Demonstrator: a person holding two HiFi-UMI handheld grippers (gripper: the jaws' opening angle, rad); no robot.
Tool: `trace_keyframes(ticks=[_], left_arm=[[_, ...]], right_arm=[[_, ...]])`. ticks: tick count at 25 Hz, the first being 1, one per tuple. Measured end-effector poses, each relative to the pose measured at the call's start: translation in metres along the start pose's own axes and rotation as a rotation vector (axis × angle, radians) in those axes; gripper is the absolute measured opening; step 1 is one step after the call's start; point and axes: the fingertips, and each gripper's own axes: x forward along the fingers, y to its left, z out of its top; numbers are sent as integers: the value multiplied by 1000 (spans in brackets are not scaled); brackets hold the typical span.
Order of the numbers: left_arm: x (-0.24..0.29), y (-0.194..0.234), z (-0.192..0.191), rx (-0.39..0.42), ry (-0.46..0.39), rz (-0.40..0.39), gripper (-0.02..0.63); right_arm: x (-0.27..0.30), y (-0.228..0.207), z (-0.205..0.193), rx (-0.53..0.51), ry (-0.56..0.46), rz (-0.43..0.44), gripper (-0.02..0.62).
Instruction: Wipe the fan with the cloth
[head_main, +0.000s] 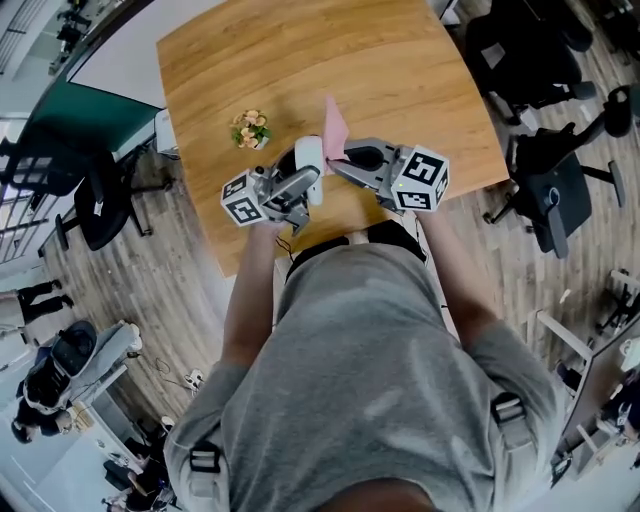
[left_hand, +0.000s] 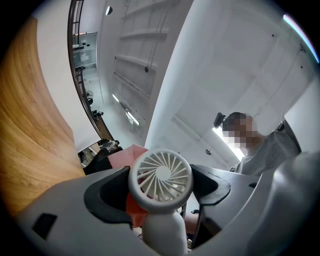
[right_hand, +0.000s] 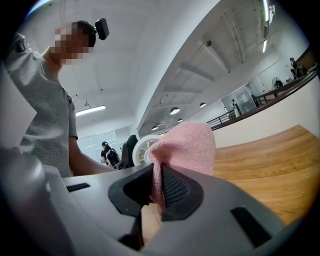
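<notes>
A small white hand-held fan (head_main: 309, 160) is held upright over the wooden table (head_main: 300, 60) near its front edge. My left gripper (head_main: 303, 187) is shut on its handle. In the left gripper view the round fan head (left_hand: 161, 180) stands just above the jaws, with the handle (left_hand: 163, 235) between them. A pink cloth (head_main: 335, 130) is pinched in my right gripper (head_main: 347, 160), right beside the fan. In the right gripper view the cloth (right_hand: 189, 146) bulges up out of the shut jaws, and the fan head (right_hand: 142, 148) shows just behind it.
A small pot of flowers (head_main: 250, 129) stands on the table to the left of the fan. Black office chairs (head_main: 545, 190) stand on the wooden floor to the right, and another chair (head_main: 95, 205) to the left. The person's torso fills the foreground.
</notes>
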Motion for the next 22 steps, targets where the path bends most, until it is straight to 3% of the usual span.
trace_keyframes(ticks=[10, 16, 22], left_arm=[[-24, 10, -5, -57, 17, -4, 371], [-30, 4, -10, -85, 48, -45, 371], [-35, -1, -8, -97, 47, -73, 371]], right_arm=[[11, 27, 9, 20, -70, 39, 34], [17, 17, 19, 2, -109, -35, 34], [22, 1, 1, -4, -68, -139, 34]])
